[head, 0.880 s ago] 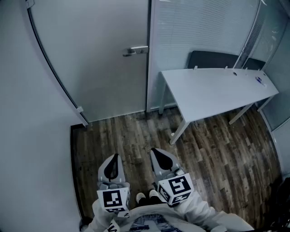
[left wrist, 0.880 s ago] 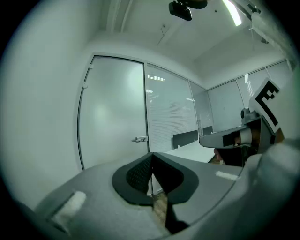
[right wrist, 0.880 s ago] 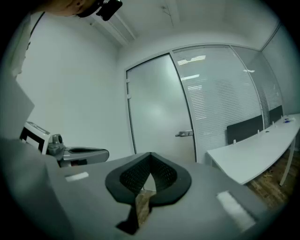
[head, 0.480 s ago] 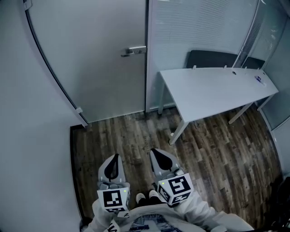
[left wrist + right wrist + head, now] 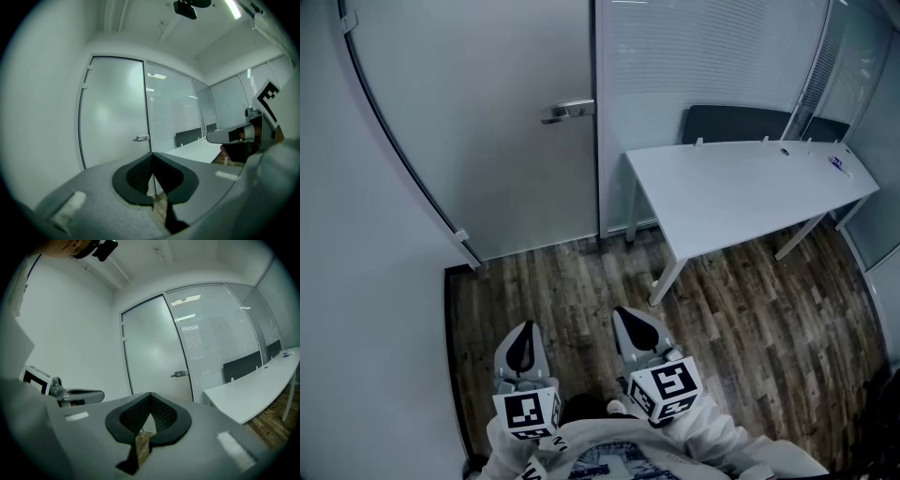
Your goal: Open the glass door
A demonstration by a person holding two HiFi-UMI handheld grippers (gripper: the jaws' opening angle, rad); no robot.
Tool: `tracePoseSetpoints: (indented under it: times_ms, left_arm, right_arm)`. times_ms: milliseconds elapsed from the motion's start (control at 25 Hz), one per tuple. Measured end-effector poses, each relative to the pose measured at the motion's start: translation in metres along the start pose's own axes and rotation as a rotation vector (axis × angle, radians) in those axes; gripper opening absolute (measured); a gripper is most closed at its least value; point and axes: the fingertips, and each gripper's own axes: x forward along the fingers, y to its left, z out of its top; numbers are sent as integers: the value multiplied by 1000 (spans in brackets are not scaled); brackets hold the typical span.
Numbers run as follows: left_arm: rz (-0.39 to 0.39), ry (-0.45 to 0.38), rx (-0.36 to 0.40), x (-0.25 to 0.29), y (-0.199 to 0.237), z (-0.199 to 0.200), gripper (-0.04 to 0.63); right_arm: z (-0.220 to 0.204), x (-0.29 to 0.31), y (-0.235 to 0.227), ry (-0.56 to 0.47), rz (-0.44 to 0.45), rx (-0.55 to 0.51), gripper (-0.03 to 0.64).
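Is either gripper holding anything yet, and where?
Nothing held. Left gripper and right gripper are both shut and empty, well short of the door handle.

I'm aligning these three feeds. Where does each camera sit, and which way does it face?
Head view: on the person's head, looking steeply down at wood floor, glass door and white desk; left tool, right tool and sleeves show below.
Left gripper view: rides the left tool, looking along its shut jaws toward the door; right tool shows at right.
Right gripper view: rides the right tool, also facing the door; left tool shows at left.
Shared: all three show the door handle.
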Motion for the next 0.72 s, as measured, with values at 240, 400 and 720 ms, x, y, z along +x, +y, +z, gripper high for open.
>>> tracePoseSetpoints:
  times_ms: [240, 400, 720]
  left_arm:
    - [-7, -12, 14, 27, 4, 5, 5]
    - [-20, -14, 12, 54, 13, 4, 5]
    - [-49, -5, 6, 124, 53, 2, 5]
  right_arm:
    - [8, 24, -12, -9, -3, 2, 5]
    - [11, 48, -21, -10, -13, -4, 5]
    - [16, 122, -34, 11, -40, 10, 5]
